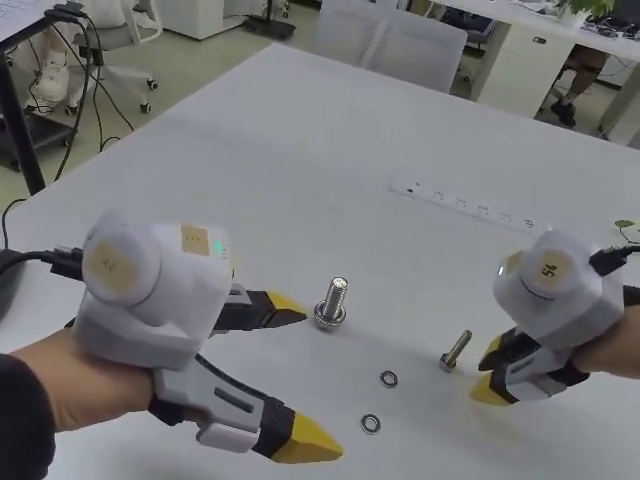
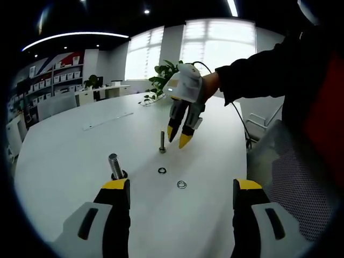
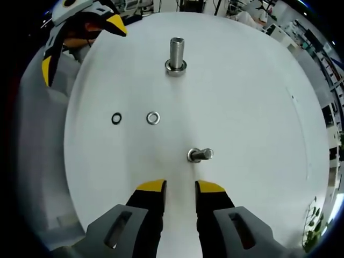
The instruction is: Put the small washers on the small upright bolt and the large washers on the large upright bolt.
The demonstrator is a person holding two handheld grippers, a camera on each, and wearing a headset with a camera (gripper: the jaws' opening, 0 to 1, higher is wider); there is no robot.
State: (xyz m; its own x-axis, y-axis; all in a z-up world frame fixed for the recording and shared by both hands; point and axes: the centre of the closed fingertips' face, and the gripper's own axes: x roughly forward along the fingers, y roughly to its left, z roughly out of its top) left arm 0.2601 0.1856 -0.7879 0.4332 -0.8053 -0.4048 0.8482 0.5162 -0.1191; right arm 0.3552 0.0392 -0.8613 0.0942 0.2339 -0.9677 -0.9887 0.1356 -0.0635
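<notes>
The large bolt (image 1: 333, 298) stands upright on the white table with a washer ring around its base. The small bolt (image 1: 455, 350) stands to its right. Two loose washers (image 1: 389, 379) (image 1: 370, 423) lie flat between and in front of the bolts. My left gripper (image 1: 300, 375) is wide open, one tip just left of the large bolt (image 2: 114, 165) and nothing between its fingers. My right gripper (image 3: 181, 186) is open by a narrow gap and empty, its tips just short of the small bolt (image 3: 200, 155). In the right gripper view one washer (image 3: 116, 117) looks dark and the other (image 3: 153, 117) silver.
A white power strip (image 1: 465, 205) lies flat on the table (image 1: 300, 170) behind the bolts. Office chairs (image 1: 385, 40) and desks stand beyond the far edge. A black cable runs off the table's left side.
</notes>
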